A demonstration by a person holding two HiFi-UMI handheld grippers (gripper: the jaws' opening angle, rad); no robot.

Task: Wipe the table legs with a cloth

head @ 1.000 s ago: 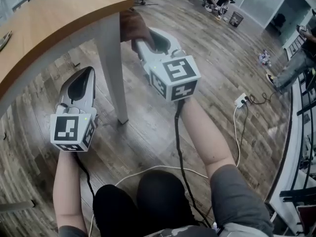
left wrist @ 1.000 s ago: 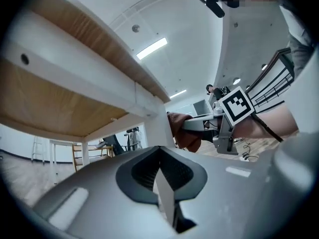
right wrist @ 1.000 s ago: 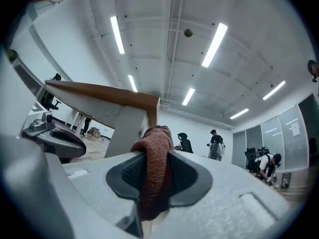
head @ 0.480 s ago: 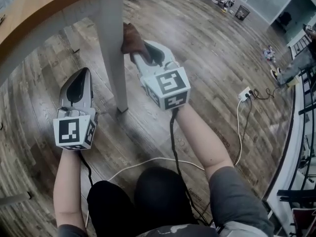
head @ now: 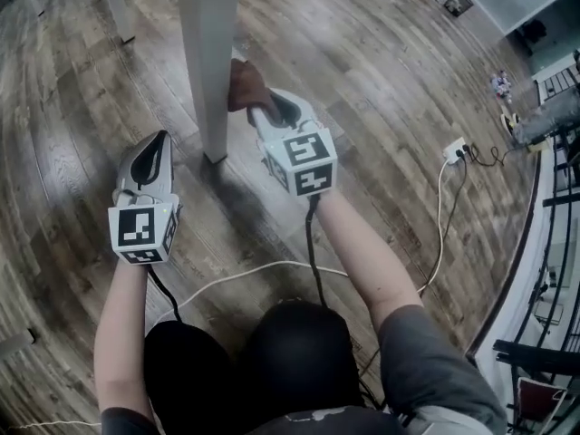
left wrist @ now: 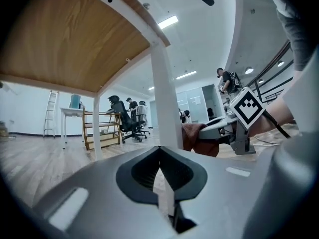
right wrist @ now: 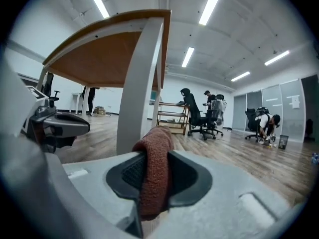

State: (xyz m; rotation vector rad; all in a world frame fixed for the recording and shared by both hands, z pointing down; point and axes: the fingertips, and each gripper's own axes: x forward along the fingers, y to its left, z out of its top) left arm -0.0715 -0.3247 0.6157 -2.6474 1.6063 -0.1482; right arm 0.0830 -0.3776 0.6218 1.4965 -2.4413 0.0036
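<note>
The right gripper (head: 248,105) is closed on a reddish-brown cloth (head: 243,82). In the right gripper view the jaws are apart only by the thickness of the fabric, and the cloth fills the gap and folds over the front of them. In the head view the free end of the cloth sticks out just ahead of the tips and lies against the side of the white table leg (head: 210,57), a bit above the foot of the leg. Seen from the right gripper, the leg is directly beyond the cloth, slightly to the left, and goes up to the wooden table top (right wrist: 107,59).

The left gripper (head: 160,141) has its jaws together w/ only a thin slit between them, and nothing is between them. It is on the other side of the leg, apart from it; the leg is ahead of its tips and a little to the right.

A white cable (head: 272,272) lies on the wood floor (head: 362,71) behind both grippers, near the person's knees.
</note>
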